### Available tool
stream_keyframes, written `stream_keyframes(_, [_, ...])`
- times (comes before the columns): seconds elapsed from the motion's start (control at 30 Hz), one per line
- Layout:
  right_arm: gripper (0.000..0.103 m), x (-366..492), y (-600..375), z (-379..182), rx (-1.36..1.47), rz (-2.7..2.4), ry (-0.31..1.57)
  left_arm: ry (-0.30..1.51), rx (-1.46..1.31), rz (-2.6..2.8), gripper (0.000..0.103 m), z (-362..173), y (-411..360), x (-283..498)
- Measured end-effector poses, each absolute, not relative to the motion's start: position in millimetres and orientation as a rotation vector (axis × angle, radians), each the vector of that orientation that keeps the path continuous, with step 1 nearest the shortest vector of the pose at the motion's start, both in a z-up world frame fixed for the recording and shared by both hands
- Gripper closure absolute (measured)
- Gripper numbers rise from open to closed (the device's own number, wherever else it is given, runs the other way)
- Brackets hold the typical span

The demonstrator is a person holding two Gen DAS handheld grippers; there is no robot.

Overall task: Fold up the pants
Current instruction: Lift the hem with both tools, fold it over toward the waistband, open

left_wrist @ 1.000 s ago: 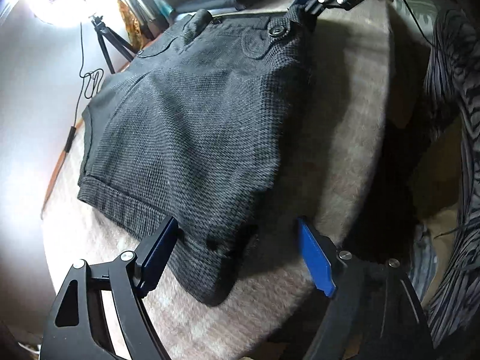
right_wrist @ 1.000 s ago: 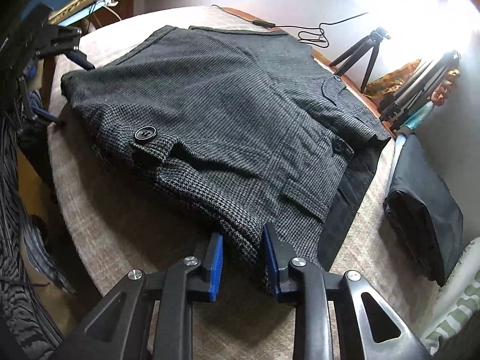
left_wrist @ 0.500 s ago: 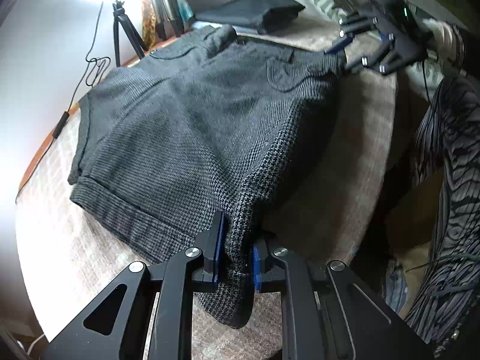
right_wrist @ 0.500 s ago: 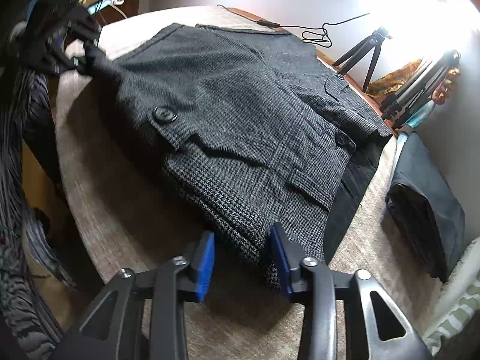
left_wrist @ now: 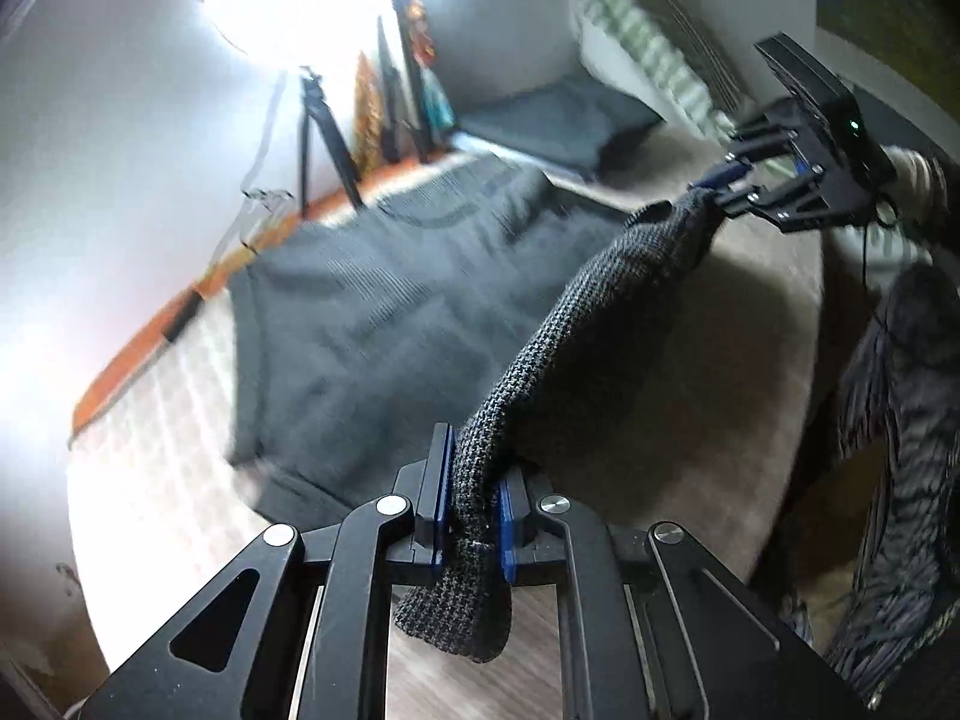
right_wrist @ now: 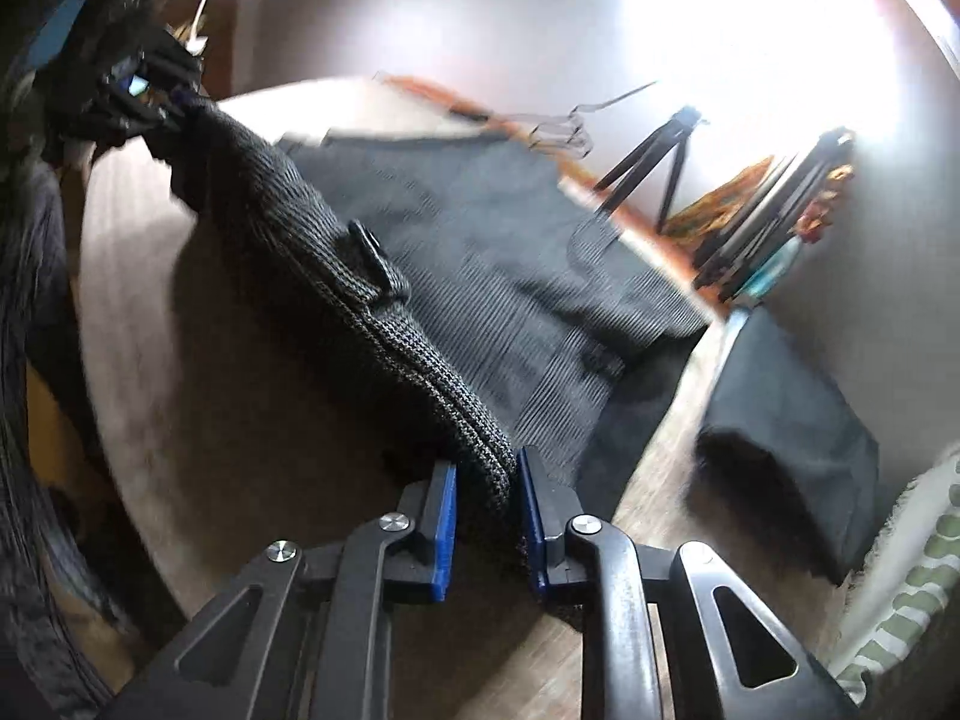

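Dark grey checked pants (left_wrist: 372, 300), short-legged, lie spread on a round table covered in beige cloth (left_wrist: 750, 312). Their near edge hangs lifted between my two grippers. My left gripper (left_wrist: 474, 450) is shut on the hem corner, and a fold of fabric droops below its blue pads. My right gripper (right_wrist: 487, 474) has the waistband edge between its pads, its jaws closing on it. A button tab (right_wrist: 366, 246) shows on the raised edge of the pants (right_wrist: 480, 276). Each gripper appears in the other's view: right gripper (left_wrist: 720, 180), left gripper (right_wrist: 174, 102).
A folded dark garment (right_wrist: 792, 420) lies at the table's far side beside a striped cushion (left_wrist: 660, 60). Tripods (right_wrist: 660, 162) and a bright lamp stand by the wall beyond the table. A person's patterned clothing (left_wrist: 900, 420) is close to the near table edge.
The left gripper shut on the hem corner and rose. The right gripper opened a little, then closed on the waistband and rose. The pants' near edge now hangs off the table.
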State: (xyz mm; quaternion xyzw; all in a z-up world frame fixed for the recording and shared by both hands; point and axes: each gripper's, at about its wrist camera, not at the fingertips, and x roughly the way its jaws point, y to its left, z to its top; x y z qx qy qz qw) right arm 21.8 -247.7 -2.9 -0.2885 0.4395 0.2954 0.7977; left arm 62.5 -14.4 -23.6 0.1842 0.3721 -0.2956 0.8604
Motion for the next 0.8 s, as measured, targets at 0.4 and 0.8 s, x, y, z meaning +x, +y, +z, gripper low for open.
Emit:
stream_keyframes(0.4, [0.09, 136, -229, 40, -0.553, 0.529, 0.876, 0.711, 0.341, -0.584, 0.093, 15, 1, 168])
stream_keyframes(0.8, [0.09, 241, -229, -1, -0.492, 0.457, 0.943, 0.746, 0.367, -0.54, 0.093, 0, 2, 283])
